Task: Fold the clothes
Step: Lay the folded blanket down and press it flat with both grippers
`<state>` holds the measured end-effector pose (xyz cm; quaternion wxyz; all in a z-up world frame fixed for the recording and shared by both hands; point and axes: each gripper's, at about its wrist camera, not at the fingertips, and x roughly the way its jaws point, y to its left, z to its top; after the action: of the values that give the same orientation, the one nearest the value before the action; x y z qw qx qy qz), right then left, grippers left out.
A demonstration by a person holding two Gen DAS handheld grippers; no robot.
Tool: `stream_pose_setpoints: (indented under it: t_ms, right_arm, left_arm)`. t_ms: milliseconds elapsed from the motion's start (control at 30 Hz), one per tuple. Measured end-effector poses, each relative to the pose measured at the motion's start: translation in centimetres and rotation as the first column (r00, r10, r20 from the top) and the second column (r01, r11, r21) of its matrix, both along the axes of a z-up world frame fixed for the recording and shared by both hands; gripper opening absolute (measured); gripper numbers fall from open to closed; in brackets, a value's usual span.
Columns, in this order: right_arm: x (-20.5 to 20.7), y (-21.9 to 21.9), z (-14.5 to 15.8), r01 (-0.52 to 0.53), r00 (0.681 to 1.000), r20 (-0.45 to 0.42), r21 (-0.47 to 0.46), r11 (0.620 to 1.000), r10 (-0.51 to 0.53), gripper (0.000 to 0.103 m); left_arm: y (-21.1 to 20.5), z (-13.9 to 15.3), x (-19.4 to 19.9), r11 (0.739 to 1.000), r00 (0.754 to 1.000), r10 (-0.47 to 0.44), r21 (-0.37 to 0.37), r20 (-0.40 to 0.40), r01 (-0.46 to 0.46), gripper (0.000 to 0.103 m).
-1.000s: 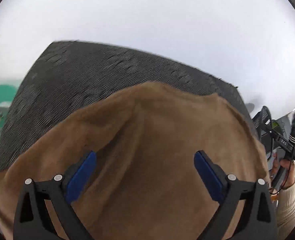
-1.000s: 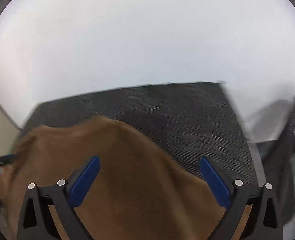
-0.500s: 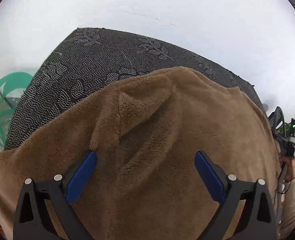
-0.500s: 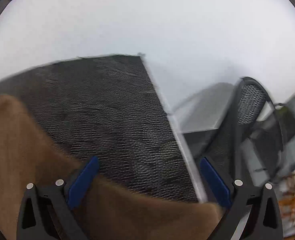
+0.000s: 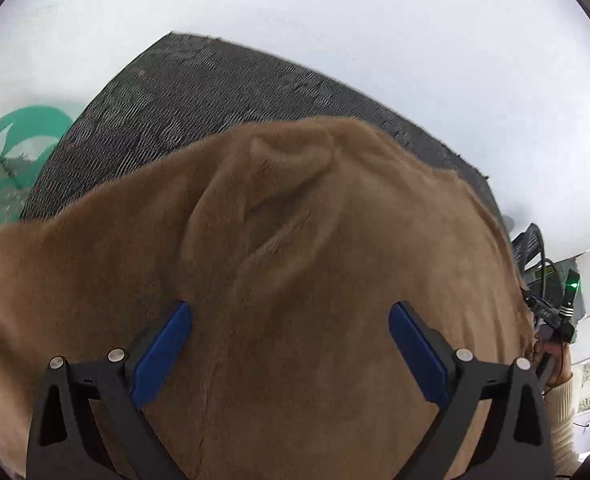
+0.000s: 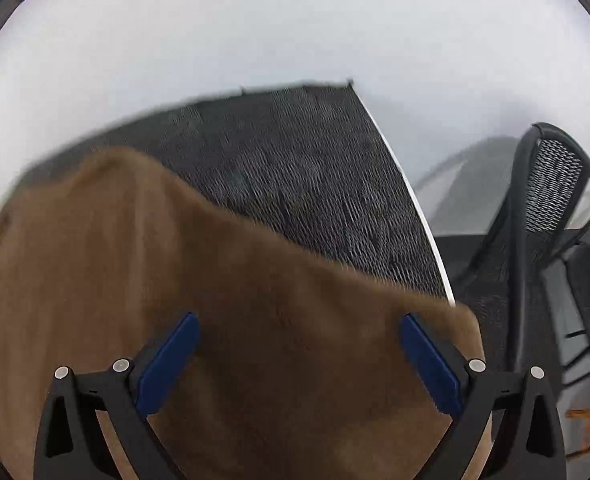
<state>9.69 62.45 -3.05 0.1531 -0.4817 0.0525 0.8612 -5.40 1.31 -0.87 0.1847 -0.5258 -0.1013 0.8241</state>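
A brown fleece garment (image 5: pixel 295 264) lies spread on a dark patterned tablecloth (image 5: pixel 215 92), with a raised fold near its far edge. My left gripper (image 5: pixel 291 320) hovers over it, open, blue pads wide apart and nothing between them. In the right wrist view the same brown garment (image 6: pixel 215 280) fills the lower left, its edge running diagonally toward the table's right side. My right gripper (image 6: pixel 299 332) is open above that fabric, its right fingertip (image 6: pixel 419 340) near the garment's corner. The other gripper (image 5: pixel 555 312) and the hand holding it show at the far right of the left wrist view.
The dark tablecloth (image 6: pixel 315 184) ends at a white table edge (image 6: pixel 419 208) on the right. A black mesh chair (image 6: pixel 551 184) stands just beyond it. A green shape (image 5: pixel 11 148) sits off the table's left side. A white wall is behind.
The right view has swung back left, so more brown fabric lies under the right gripper. The left gripper shifted slightly over the garment. Both stayed open.
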Motion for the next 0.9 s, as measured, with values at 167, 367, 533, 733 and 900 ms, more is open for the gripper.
stream_pose_setpoints:
  t_ms: [167,367,533,733,900]
  right_arm:
    - [-0.7,0.7,-0.4,0.05,0.999,-0.01,0.047,0.998,-0.05,0.102]
    - [1.1,-5.2,3.3,-0.086,0.992,-0.096,0.029,0.996,0.088,0.102]
    - [1.7,-12.1,2.1,-0.261,0.964,-0.062,-0.05,0.964,0.258,0.102]
    - [2.4,-20.4,0.8,-0.454,0.89,-0.04,-0.149,0.878,0.454,0.102]
    - [3.9,-26.4,-0.5,-0.558,0.825,-0.006,-0.176,0.811,0.565,0.103]
  left_arm:
    - [-1.4,0.5,1.1,0.998,0.998,0.055,0.02,0.025,-0.055,0.1]
    - [-7.2,3.4,6.2,0.958,0.987,0.158,0.235,0.032,-0.161,0.1]
    - [-12.1,3.1,10.7,0.904,0.961,0.258,0.327,0.096,-0.276,0.1]
    - [-15.5,1.0,14.2,0.846,0.93,0.329,0.387,0.163,-0.367,0.1]
    - [-15.8,-0.6,15.0,0.811,0.92,0.34,0.434,0.197,-0.393,0.1]
